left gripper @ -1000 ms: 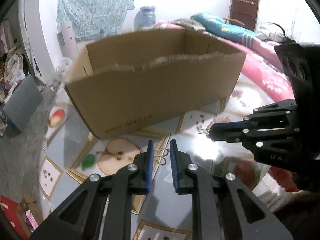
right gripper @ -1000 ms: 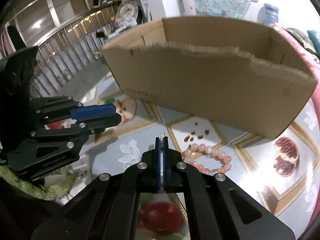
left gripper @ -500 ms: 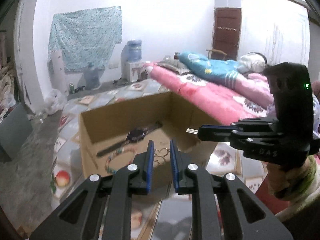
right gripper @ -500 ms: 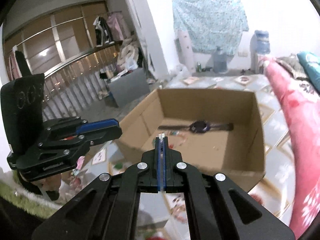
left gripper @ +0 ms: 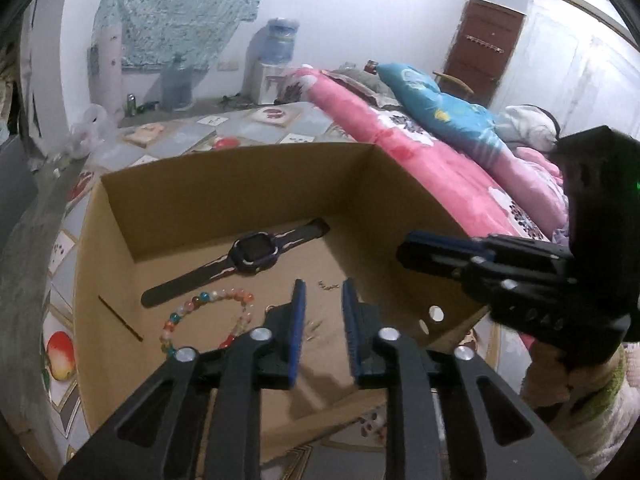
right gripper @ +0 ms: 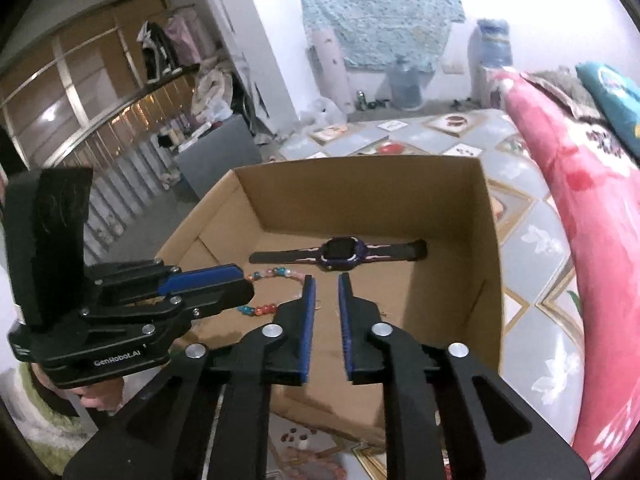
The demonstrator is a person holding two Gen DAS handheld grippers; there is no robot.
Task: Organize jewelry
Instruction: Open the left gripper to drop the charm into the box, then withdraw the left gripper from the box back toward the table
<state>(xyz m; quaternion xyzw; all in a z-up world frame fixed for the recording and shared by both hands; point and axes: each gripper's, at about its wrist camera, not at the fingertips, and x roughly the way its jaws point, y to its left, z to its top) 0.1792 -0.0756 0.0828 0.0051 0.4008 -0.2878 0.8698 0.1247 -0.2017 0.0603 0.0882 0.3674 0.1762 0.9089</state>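
Observation:
An open cardboard box (left gripper: 240, 184) (right gripper: 360, 200) lies below both grippers. On its floor are a dark purple watch (left gripper: 252, 254) (right gripper: 340, 256) and a coloured bead bracelet (left gripper: 208, 312) (right gripper: 256, 310). A small gold piece (left gripper: 327, 286) lies loose on the box floor beyond my left fingertips. My left gripper (left gripper: 323, 292) (right gripper: 246, 282) hangs over the box's near side; its jaws are opening with nothing pressed between them. My right gripper (right gripper: 326, 280) (left gripper: 402, 254) hovers beside it over the box, its jaws also opening and bare.
A pink floral blanket (left gripper: 420, 160) (right gripper: 580, 240) runs along the right of the box. The box sits on a cloth printed with fruit pictures (left gripper: 60, 356). A hand in a green and white sleeve (left gripper: 568, 392) holds the right gripper. A railing (right gripper: 120, 184) and grey bin (right gripper: 220, 152) stand at the left.
Both grippers have risen from in front of the box to above it. The left jaws parted and no longer hold the gold earring. The right jaws parted and the small silver piece is gone.

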